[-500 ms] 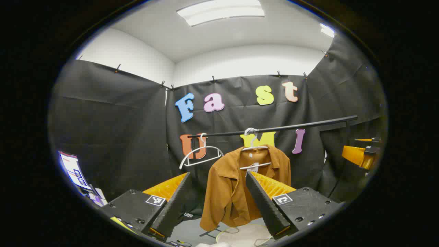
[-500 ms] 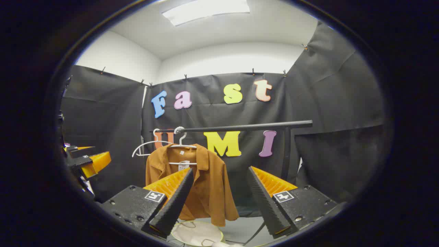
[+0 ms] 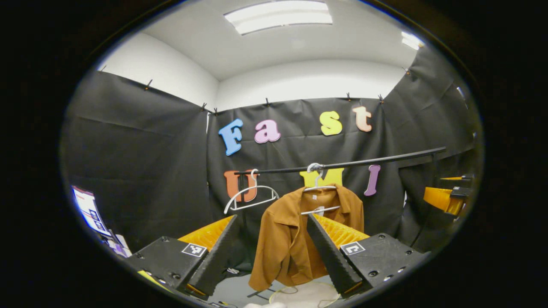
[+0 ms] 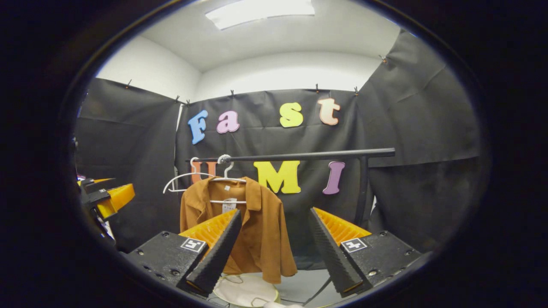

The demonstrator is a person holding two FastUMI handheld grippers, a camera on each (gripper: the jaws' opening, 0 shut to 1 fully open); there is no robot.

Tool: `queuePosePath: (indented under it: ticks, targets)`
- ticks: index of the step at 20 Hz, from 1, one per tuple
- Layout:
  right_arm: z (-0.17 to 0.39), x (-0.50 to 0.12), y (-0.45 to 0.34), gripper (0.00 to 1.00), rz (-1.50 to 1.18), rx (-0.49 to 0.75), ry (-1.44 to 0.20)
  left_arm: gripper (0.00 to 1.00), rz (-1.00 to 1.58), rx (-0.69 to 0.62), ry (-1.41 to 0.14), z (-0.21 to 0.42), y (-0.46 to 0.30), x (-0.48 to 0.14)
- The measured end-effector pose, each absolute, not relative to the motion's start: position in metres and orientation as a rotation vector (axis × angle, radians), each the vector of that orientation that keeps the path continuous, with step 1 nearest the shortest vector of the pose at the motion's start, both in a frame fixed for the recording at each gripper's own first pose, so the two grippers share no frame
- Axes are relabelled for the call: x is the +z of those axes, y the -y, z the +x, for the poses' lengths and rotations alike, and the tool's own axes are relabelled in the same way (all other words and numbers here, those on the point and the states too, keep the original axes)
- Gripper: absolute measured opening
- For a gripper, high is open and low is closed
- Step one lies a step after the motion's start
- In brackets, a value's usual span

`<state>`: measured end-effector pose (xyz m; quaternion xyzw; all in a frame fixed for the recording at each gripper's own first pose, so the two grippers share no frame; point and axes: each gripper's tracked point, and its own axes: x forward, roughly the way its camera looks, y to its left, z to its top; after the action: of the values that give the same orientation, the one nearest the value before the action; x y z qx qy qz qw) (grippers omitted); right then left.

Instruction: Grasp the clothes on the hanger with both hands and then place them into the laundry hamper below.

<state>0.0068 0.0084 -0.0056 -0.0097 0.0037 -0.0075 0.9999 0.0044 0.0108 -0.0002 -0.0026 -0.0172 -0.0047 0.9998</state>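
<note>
A brown shirt [image 3: 287,244] hangs on a white hanger [image 3: 319,187] from a black rail [image 3: 364,162]. It is some way ahead of my left gripper [image 3: 272,217], which is open and holds nothing. In the right gripper view the shirt [image 4: 261,231] hangs left of centre on its hanger [image 4: 227,179]. My right gripper [image 4: 274,211] is open and holds nothing. Under the shirt the pale laundry hamper [image 4: 246,291] shows its round rim; the same hamper [image 3: 306,294] lies low in the left gripper view. Each gripper sees the other off to the side: the right gripper [image 3: 445,199] and the left gripper [image 4: 107,197].
An empty white hanger [image 3: 250,197] hangs at the rail's left end, seen again as the empty hanger [image 4: 184,179]. The rack's upright post [image 4: 363,188] stands at the right. Black cloth walls close the booth on all sides. Papers [image 3: 90,209] lie at the far left.
Both views have shifted only slightly: the rail and shirt sit a little lower in the left gripper view and a little higher in the right gripper view. Both grippers stay open.
</note>
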Motion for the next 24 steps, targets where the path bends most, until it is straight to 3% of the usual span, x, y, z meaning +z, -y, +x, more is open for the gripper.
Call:
queuePosePath:
  ticks: [13, 24]
  targets:
    - [0.031, -0.024, -0.024, 0.99, -0.056, -0.02, -0.021, 0.99, -0.046, -0.064, -0.001, 0.023, -0.008, -0.033]
    - [0.163, -0.095, -0.054, 1.0, -0.096, 0.123, -0.107, 1.0, -0.044, -0.106, 0.008, 0.13, 0.04, -0.097]
